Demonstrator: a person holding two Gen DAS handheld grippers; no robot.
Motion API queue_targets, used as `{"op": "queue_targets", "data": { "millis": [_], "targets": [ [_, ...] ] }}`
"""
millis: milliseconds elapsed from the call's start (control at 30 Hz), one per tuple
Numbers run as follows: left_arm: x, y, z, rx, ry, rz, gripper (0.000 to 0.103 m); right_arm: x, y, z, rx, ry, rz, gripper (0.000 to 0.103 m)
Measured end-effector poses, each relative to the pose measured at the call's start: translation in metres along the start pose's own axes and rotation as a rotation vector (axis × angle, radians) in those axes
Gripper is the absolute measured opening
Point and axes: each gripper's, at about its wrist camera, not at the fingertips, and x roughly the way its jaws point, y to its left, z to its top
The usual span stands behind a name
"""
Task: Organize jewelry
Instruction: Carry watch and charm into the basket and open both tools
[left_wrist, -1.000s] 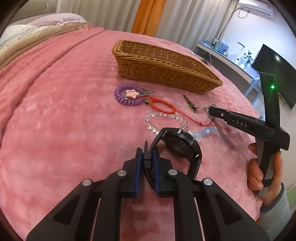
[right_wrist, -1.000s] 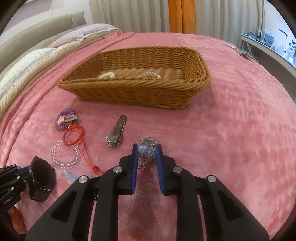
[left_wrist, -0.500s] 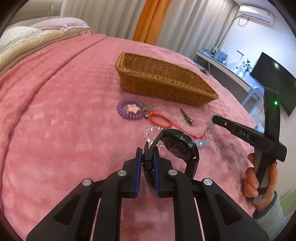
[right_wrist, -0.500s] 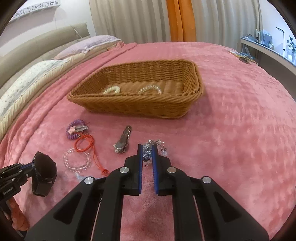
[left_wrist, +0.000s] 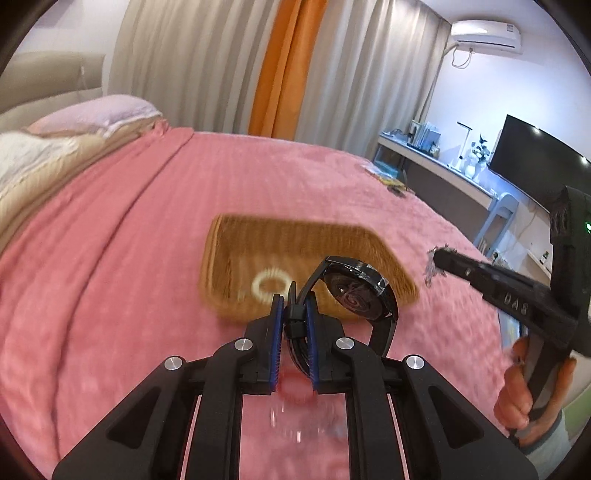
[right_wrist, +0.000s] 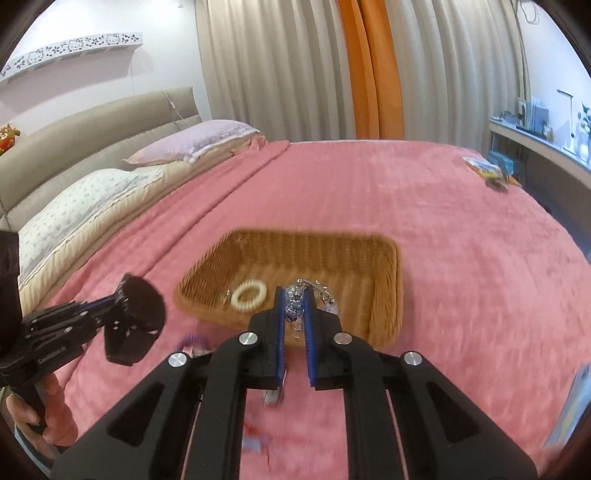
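Note:
My left gripper (left_wrist: 294, 306) is shut on the strap of a black watch (left_wrist: 356, 291) and holds it in the air in front of the wicker basket (left_wrist: 236, 254). It also shows in the right wrist view (right_wrist: 107, 306) with the watch (right_wrist: 136, 317). My right gripper (right_wrist: 295, 301) is shut on a sparkly silver-blue trinket (right_wrist: 295, 301) and holds it above the basket's near rim (right_wrist: 384, 291). A white bead bracelet (right_wrist: 249, 295) lies inside the basket. The right gripper (left_wrist: 437, 258) shows at the right of the left wrist view with the trinket (left_wrist: 430, 267) dangling.
The pink blanket (right_wrist: 443, 229) covers the bed. A purple coil bracelet (right_wrist: 190, 339) lies just below the basket. Pillows (right_wrist: 92, 206) lie at the far left. A desk with a TV (left_wrist: 532, 177) stands to the right.
Both grippers rose from the blanket and moved forward toward the basket, carrying the watch and the trinket. The loose items on the blanket have dropped below the views.

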Motion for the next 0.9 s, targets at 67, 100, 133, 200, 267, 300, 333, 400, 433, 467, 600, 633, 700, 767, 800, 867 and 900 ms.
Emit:
{"op": "queue_targets", "data": {
  "millis": [67,100,133,200,267,300,333,400,433,467,600,633,700,767,800,867,900],
  "targets": [
    [0.021,-0.002,0.017,0.011,0.0,0.009,0.01,0.02,-0.003,0.012,0.002,0.016,-0.001,0.008],
    [0.03,-0.002,0.022,0.012,0.004,0.011,0.01,0.028,-0.004,0.015,0.005,0.026,0.0,0.008],
    [0.04,-0.002,0.026,0.012,0.012,0.012,0.01,0.042,-0.007,0.018,0.01,0.045,-0.002,0.008],
    [0.068,-0.001,0.033,0.011,0.037,0.025,0.01,0.071,-0.014,0.021,0.017,0.089,-0.015,0.008],
    [0.089,0.002,0.035,0.01,0.062,0.035,0.01,0.093,-0.019,0.02,0.03,0.129,-0.015,0.008],
    [0.101,0.004,0.035,0.007,0.078,0.038,0.01,0.102,-0.023,0.018,0.037,0.147,-0.017,0.008],
    [0.108,0.007,0.035,0.006,0.088,0.04,0.01,0.114,-0.026,0.017,0.043,0.169,-0.023,0.008],
    [0.126,0.011,0.033,0.0,0.118,0.045,0.01,0.13,-0.031,0.012,0.053,0.203,-0.024,0.008],
    [0.13,0.013,0.033,0.0,0.125,0.048,0.01,0.135,-0.031,0.01,0.055,0.214,-0.027,0.008],
    [0.136,0.014,0.031,0.0,0.137,0.053,0.01,0.139,-0.031,0.008,0.055,0.224,-0.032,0.008],
    [0.15,0.016,0.027,-0.007,0.163,0.058,0.011,0.15,-0.033,0.002,0.057,0.26,-0.041,0.008],
    [0.151,0.016,0.026,-0.007,0.169,0.058,0.012,0.152,-0.034,0.001,0.062,0.266,-0.041,0.008],
    [0.15,0.018,0.025,-0.02,0.176,0.039,0.023,0.153,-0.037,0.001,0.083,0.277,-0.033,0.01],
    [0.142,0.019,0.026,-0.026,0.161,0.032,0.032,0.152,-0.039,0.001,0.098,0.29,-0.031,0.014],
    [0.135,0.02,0.027,-0.026,0.149,0.03,0.037,0.149,-0.04,0.001,0.097,0.284,-0.036,0.02],
    [0.12,0.022,0.029,-0.032,0.129,0.012,0.04,0.139,-0.04,0.004,0.096,0.262,-0.038,0.032],
    [0.11,0.024,0.03,-0.037,0.116,-0.002,0.04,0.133,-0.04,0.005,0.099,0.25,-0.034,0.038]
  ]
}}
